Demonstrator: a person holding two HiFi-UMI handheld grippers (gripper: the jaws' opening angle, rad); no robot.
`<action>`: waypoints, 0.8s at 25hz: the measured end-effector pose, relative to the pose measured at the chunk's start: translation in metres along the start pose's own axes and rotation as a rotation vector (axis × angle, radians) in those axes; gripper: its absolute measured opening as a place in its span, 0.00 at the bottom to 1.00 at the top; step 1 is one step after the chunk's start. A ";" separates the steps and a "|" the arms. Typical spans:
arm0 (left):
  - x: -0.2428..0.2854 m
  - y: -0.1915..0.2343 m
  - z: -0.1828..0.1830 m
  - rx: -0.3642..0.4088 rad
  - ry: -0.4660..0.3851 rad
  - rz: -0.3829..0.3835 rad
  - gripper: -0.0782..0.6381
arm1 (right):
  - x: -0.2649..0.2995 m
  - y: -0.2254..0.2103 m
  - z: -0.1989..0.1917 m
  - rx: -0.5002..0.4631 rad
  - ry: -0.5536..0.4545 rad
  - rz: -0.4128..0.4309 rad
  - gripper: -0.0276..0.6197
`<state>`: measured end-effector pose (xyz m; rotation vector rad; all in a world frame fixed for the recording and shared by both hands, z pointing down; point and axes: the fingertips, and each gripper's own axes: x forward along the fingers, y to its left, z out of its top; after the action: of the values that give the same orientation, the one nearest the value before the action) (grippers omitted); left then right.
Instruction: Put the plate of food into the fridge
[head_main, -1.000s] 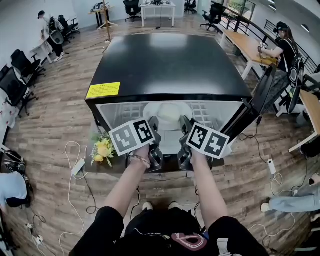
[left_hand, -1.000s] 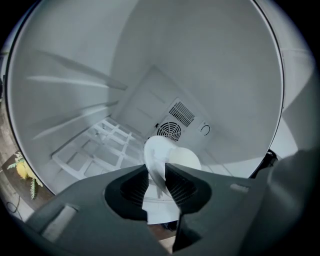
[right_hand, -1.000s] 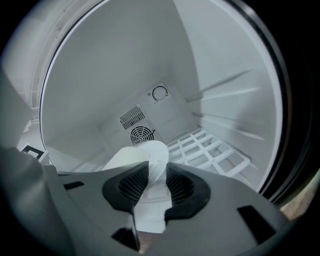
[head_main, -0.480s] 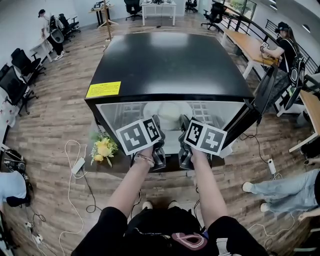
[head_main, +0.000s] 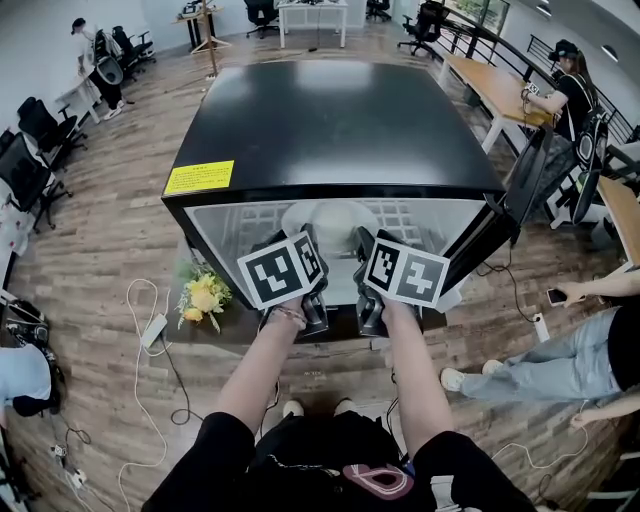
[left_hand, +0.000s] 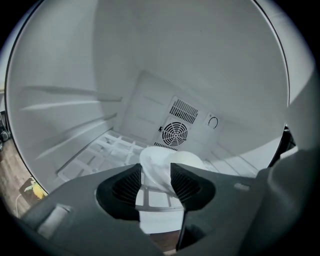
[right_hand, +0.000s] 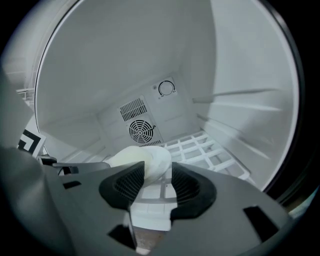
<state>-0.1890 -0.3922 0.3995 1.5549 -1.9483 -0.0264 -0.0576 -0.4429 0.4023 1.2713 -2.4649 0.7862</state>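
Head view: plate (head_main: 335, 222) down on fridge (head_main: 330, 120) shelf (head_main: 420, 215). Left gripper (head_main: 305, 240) and right gripper (head_main: 362, 242) are opening and letting go, rim between the jaws. Next: back both straight out.

The fridge (head_main: 330, 120) is glossy black outside, with a yellow label (head_main: 203, 178) at its top's front-left corner. Inside it is white, and its shelf (right_hand: 200, 147) is a white grid. The plate (head_main: 332, 222) is white. The left hand-held gripper (left_hand: 156, 172) and right hand-held gripper (right_hand: 157, 172) are dark grey with ribbed black pads, their jaws opening with the plate's rim between them. Their cubes (head_main: 280, 270) bear black-and-white square markers. The flowers (head_main: 205, 297) are yellow and the plank floor (head_main: 100, 230) is brown.
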 end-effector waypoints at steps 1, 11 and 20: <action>0.000 0.000 0.000 0.010 -0.002 0.000 0.35 | -0.001 0.002 -0.001 0.003 -0.001 0.009 0.33; -0.008 0.005 0.001 0.074 -0.062 0.056 0.44 | -0.009 0.005 0.000 0.002 -0.045 0.031 0.48; -0.028 -0.009 0.004 0.101 -0.101 -0.032 0.44 | -0.029 0.020 0.000 -0.004 -0.101 0.156 0.51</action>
<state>-0.1807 -0.3717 0.3798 1.6791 -2.0304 -0.0204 -0.0570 -0.4141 0.3822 1.1549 -2.6714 0.7708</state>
